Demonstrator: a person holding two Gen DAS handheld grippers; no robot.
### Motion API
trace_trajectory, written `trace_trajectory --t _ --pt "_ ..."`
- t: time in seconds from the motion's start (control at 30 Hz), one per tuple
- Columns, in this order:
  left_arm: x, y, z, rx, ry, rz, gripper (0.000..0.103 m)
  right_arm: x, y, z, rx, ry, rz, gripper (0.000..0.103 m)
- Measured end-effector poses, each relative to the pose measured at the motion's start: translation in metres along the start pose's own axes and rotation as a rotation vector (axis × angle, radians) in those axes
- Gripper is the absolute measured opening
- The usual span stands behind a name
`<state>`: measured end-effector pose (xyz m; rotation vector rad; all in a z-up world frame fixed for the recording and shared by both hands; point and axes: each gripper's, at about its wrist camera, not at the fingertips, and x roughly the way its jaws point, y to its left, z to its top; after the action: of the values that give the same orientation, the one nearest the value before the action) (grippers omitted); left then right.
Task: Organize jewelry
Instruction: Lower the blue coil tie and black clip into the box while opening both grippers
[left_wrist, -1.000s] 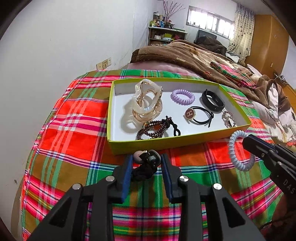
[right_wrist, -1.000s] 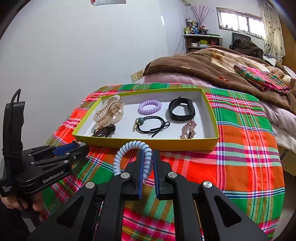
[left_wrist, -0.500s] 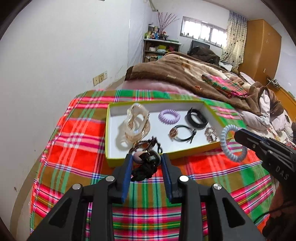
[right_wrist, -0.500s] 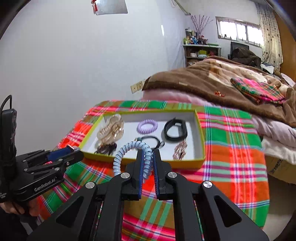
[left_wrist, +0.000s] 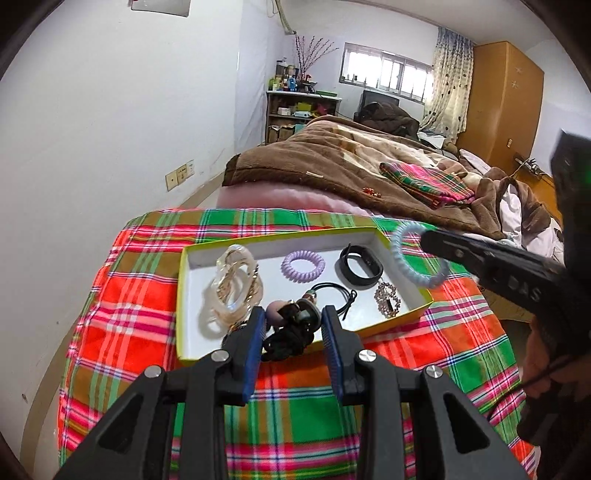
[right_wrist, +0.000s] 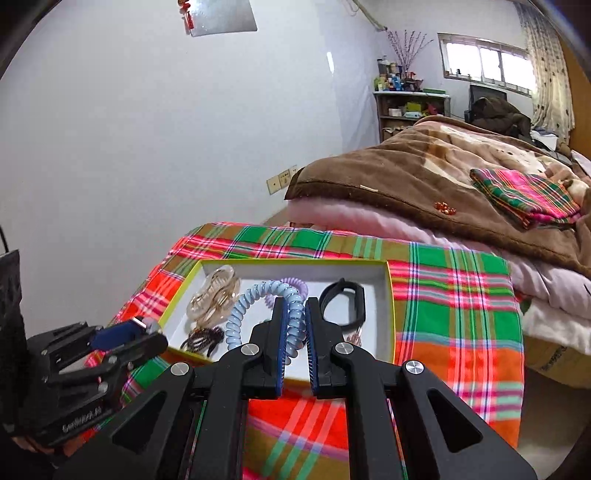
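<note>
- Left wrist view: the left gripper holds a black hair tie with a pink bead between its blue pads, above the near rim of the yellow-green box.
- Only this view shows the rhinestone brooch whole, lying lengthwise toward the box's near right corner, and the black cord hair tie with a round charm beside it.
- The lavender coil hair tie lies flat mid-box; the black wristband rests on its edge to its right.
- The clear claw clip lies at the left, long axis running from near to far wall.
- Right wrist view: the right gripper is pinched tight on the light blue coil hair tie, whose loop arches up and leftward over the box.
- Only here does the dark beaded bracelet show clearly, in the near left corner.
- The box sits on a plaid cloth.
</note>
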<state>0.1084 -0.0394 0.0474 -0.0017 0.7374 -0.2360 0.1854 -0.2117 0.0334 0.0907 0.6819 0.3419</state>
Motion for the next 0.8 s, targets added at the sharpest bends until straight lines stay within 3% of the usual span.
trace_trajectory --t 0.33,0.8 --pt "0.039 -0.003 0.004 -0.021 0.055 -0.025 0.032 0.058 -0.001 0.027 -0.043 0.095 0.067 0.010" --pt "0.078 -0.003 -0.004 -0.012 0.127 -0.033 0.032 0.130 0.013 0.027 -0.067 0.224 0.131 0.010"
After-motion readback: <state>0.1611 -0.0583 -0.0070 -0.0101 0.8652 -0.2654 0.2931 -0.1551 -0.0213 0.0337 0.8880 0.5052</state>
